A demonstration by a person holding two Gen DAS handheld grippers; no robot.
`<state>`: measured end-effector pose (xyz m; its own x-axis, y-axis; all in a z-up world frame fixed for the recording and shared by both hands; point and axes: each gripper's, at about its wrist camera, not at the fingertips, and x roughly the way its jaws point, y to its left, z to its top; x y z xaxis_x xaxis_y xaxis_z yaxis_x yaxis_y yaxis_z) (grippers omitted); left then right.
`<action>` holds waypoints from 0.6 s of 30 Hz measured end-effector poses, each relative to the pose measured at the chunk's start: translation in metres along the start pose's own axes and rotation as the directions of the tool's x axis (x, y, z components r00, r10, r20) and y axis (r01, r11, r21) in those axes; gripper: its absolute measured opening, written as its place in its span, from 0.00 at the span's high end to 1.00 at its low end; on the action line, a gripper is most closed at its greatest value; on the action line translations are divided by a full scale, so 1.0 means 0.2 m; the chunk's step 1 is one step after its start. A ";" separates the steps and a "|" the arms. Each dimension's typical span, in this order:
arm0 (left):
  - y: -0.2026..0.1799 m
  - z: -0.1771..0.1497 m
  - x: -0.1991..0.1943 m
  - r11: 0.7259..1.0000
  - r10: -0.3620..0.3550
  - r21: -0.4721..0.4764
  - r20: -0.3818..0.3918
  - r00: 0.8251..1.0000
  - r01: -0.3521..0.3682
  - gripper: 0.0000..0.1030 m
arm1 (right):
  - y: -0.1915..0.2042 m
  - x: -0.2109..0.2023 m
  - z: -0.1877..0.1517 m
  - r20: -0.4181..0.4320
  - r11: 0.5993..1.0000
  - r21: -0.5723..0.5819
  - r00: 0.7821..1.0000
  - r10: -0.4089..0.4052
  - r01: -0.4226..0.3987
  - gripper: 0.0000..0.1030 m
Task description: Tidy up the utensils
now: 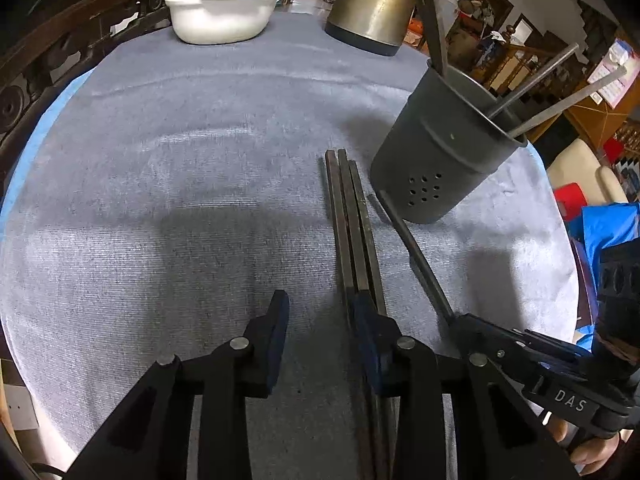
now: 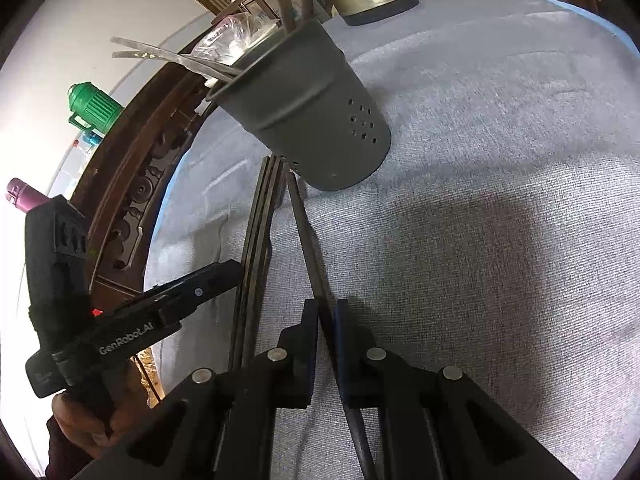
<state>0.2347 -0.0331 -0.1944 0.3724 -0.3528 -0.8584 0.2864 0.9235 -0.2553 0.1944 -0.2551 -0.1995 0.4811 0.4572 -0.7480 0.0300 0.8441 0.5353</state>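
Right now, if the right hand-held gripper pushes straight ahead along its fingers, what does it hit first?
Probably the holder: the right hand-held gripper is shut on a chopstick whose far tip lies at the holder's base. Depth is unclear.

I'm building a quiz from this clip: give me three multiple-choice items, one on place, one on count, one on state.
1. Where does the grey holder stand?
A. beyond the chopsticks' far tips
B. inside the white bowl
C. on the kettle

2. How many chopsticks lie bundled on the cloth?
A. one
B. three
C. six

3. The right gripper is:
A. wide open
B. shut on a single chopstick
C. gripping the holder

Key: A, it stands just past their tips; B, three square ends show; B, fingers pinch the stick.
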 end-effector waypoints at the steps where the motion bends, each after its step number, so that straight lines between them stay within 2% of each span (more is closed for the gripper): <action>1: 0.00 0.00 0.00 1.000 0.000 0.001 0.001 1.000 0.000 0.66 | 0.00 0.00 0.00 0.000 1.000 -0.001 1.000 0.000 0.000 0.90; 7: -0.05 -0.03 -0.03 0.996 0.068 0.065 -0.008 0.998 -0.068 0.64 | 0.00 0.00 0.00 0.001 1.000 0.001 1.000 0.002 -0.002 0.90; 18: 0.10 -0.20 -0.15 0.999 0.041 0.010 -0.011 0.999 -0.041 0.65 | 0.00 -0.01 0.00 -0.001 1.000 0.003 1.000 0.003 -0.003 0.90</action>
<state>0.1946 0.0027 -0.1910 0.3746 -0.3130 -0.8728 0.2796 0.9356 -0.2155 0.1925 -0.2566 -0.1986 0.4804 0.4603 -0.7466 0.0308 0.8419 0.5388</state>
